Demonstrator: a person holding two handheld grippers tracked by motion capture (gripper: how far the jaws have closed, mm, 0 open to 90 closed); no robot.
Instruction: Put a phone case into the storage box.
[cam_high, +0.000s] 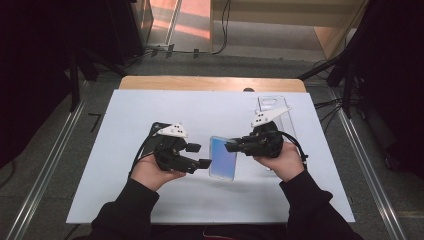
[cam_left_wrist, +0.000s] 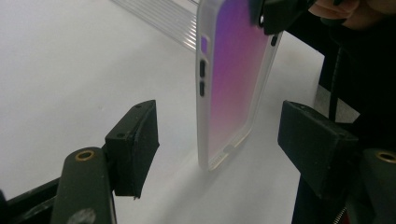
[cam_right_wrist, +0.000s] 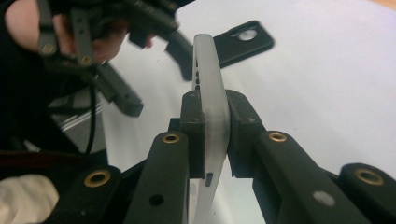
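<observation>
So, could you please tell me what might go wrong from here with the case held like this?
The right tool pinches the frosted case only at one edge, so it may pivot or slip when the left tool closes. The left tool's pads stand apart from the case; closing off-centre could knock it loose. The black case lies nearby and could be bumped.

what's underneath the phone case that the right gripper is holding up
Bare white table. The right gripper pinches the translucent phone case by its edge, its lower corner near or on the surface; which, I can't tell. The spot beneath that corner is hidden. The left gripper waits open beside it.
</observation>
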